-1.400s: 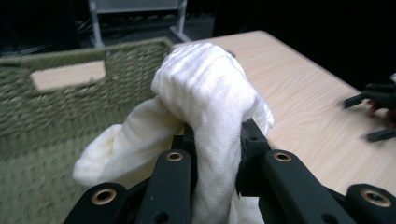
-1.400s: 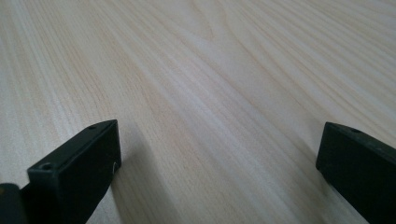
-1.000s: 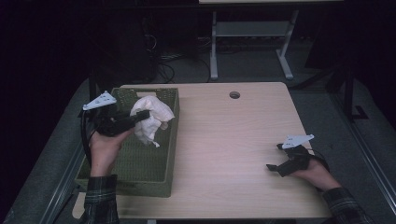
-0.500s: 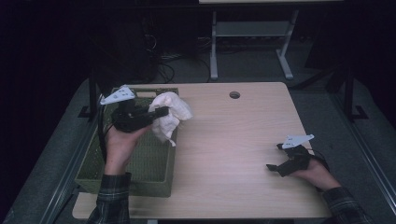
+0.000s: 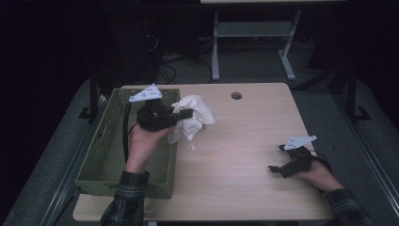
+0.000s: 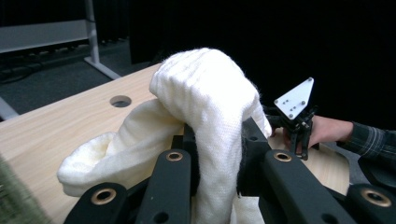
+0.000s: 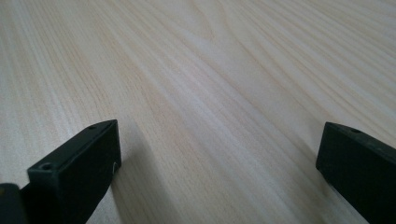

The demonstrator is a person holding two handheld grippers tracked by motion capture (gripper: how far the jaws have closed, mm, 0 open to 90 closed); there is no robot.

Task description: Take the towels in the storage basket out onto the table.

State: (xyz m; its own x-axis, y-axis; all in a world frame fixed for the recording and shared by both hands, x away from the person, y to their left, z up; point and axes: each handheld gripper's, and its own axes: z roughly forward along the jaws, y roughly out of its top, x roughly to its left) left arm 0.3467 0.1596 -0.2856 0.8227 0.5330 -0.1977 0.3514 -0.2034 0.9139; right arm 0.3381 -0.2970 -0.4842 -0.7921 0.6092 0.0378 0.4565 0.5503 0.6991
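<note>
1. The light wooden table [image 5: 244, 155] carries everything; a round cable hole [image 5: 236, 95] sits near its far edge.
2. A green woven basket [image 5: 106, 160] stands along the table's left edge, running from the far-left corner almost to the near edge.
3. A cream knitted cloth [image 5: 195, 117] hangs in the air just past the basket's right rim, near the table's far edge. In the left gripper view the cloth [image 6: 205, 107] drapes over and between the jaws.
4. The left gripper [image 5: 181, 114] is clenched on the cloth, above the basket's far-right corner.
5. The right gripper [image 5: 276, 168] rests low near the table's near-right corner, well apart from the cloth. Its jaws stand released and wide, with bare wood between them.
</note>
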